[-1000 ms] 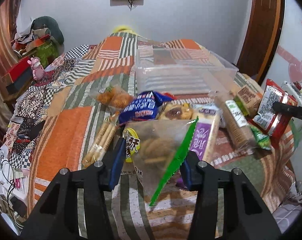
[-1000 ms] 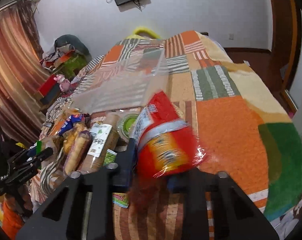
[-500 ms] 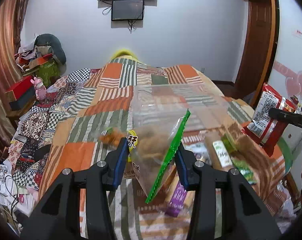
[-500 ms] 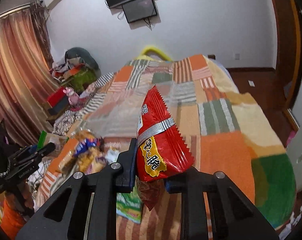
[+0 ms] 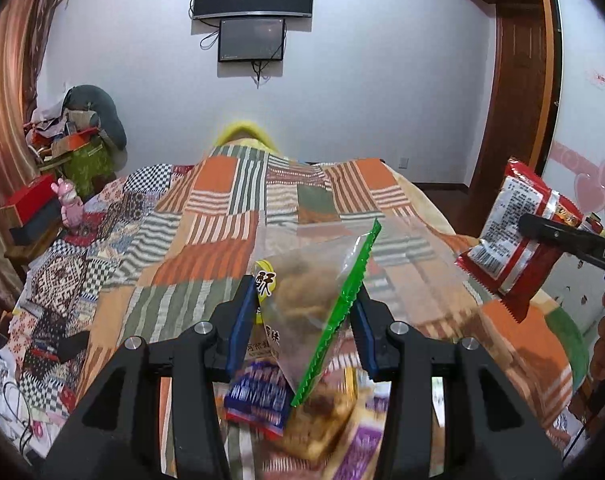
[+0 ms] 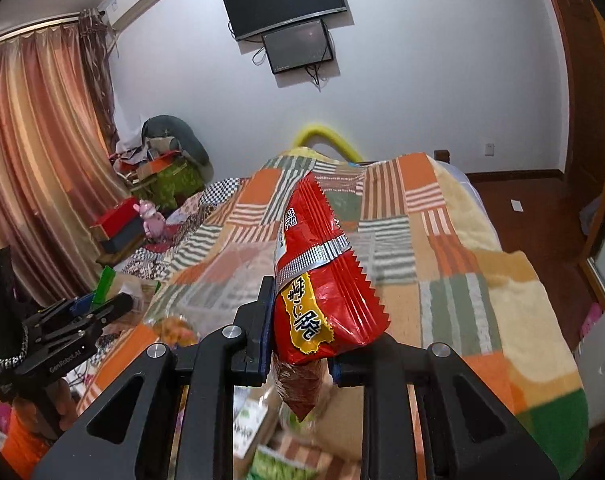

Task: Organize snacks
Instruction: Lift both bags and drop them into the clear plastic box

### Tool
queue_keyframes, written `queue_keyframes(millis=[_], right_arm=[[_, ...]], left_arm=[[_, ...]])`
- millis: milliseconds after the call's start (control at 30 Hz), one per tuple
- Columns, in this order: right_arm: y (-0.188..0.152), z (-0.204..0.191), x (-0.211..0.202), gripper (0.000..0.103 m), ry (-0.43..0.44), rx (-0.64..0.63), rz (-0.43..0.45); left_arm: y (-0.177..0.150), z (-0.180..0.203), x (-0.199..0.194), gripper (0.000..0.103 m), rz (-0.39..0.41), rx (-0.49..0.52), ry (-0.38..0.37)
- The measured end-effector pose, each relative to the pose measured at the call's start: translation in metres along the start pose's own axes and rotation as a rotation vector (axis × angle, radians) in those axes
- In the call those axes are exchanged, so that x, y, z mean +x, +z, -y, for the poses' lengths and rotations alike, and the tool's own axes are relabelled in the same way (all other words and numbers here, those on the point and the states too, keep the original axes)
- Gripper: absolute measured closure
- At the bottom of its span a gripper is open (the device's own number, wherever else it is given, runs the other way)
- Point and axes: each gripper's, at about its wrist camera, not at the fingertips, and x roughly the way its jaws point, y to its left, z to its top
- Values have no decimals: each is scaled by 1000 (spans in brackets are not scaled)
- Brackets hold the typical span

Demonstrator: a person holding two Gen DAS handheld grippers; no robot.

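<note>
Both tongs carry snacks above the bed (image 5: 206, 248): left tongs (image 5: 302, 320) clench a clear green-edged bag (image 5: 306, 300), right tongs (image 6: 298, 344) a red packet (image 6: 322, 280); next, each needs lowering into the clear bin (image 5: 414, 248).

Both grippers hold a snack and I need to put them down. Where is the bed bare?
Bare: the patchwork quilt right of the clear plastic bin, and its far end toward the yellow headboard. Crowded: the snack pile below the grippers, and the left edge by the pink toy.

Snack pile (image 5: 302, 412) blurred — labels unreadable; clear bin (image 5: 402, 256) perhaps smeared.
</note>
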Motion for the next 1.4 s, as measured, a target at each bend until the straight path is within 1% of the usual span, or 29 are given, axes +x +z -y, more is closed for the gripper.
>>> queue_keyframes(millis=[167, 200, 333, 433, 533, 700, 933, 1000, 1100, 1167, 1267, 1400], right_arm=[[16, 0, 26, 83, -9, -13, 4], [16, 0, 26, 83, -9, -13, 4], [27, 1, 36, 83, -12, -16, 15], [31, 0, 49, 83, -13, -26, 4], [31, 1, 65, 83, -5, -32, -29], [25, 4, 94, 83, 5, -38, -115], [18, 13, 115, 83, 55, -17, -238], [15, 10, 116, 81, 38, -44, -254], [17, 9, 116, 79, 25, -62, -258], [18, 8, 111, 70, 16, -71, -247], [23, 7, 100, 63, -2, -79, -216], [26, 6, 82, 55, -18, -98, -180]], left_arm=[[21, 3, 25, 58, 7, -7, -18], [25, 4, 31, 58, 8, -3, -19], [33, 11, 51, 58, 8, 31, -4], [35, 13, 71, 58, -11, 45, 4], [35, 14, 90, 58, -42, 43, 6], [34, 13, 121, 58, -112, 46, 9], [25, 14, 149, 57, -190, 44, 14], [24, 16, 149, 57, -192, 43, 19], [24, 20, 147, 54, -210, 59, -13], [25, 24, 140, 46, -198, 74, -29], [28, 28, 124, 41, -159, 93, -21], [32, 25, 102, 38, -140, 81, -41]])
